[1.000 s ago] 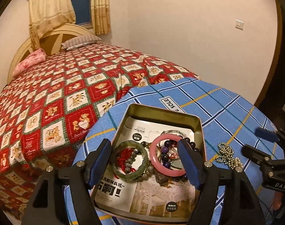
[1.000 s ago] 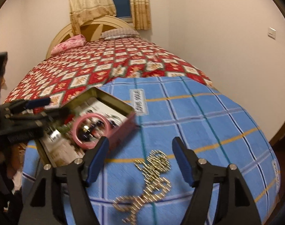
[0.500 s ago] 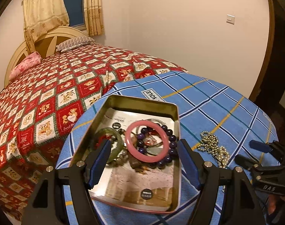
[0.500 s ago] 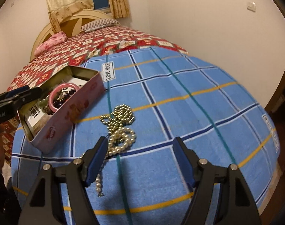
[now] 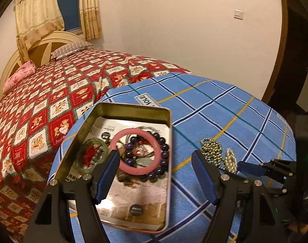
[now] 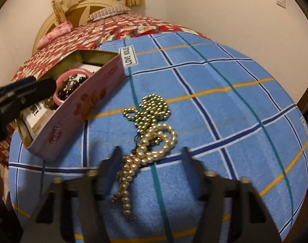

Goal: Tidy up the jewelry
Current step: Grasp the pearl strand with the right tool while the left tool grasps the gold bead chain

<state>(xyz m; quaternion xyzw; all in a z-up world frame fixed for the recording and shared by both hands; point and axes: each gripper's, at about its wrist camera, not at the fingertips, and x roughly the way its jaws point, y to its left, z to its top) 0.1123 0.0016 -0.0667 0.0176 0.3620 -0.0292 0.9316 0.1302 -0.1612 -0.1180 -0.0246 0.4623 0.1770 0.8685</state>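
Observation:
An open pink tin (image 5: 133, 109) (image 6: 81, 109) on the blue checked cloth holds a pink bangle (image 5: 121, 137) (image 6: 73, 74), a green bangle (image 5: 87, 166), a dark purple bead bracelet (image 5: 164, 147) and other pieces. A gold bead necklace (image 6: 152, 125) (image 5: 212, 147) lies in a heap on the cloth to the right of the tin. My left gripper (image 5: 156, 170) is open and empty above the tin's right rim. My right gripper (image 6: 151, 158) is open and empty, its fingers either side of the necklace's near end.
The cloth covers a rounded table (image 6: 235, 101) that falls away on all sides. A bed with a red patterned quilt (image 5: 52, 101) stands close behind on the left. A white wall (image 5: 174, 30) is behind, and a dark door frame (image 5: 283, 50) on the right.
My left gripper has shifted right from over the tin's middle to its right rim. My right gripper has moved forward and down onto the necklace, which now lies between its fingers.

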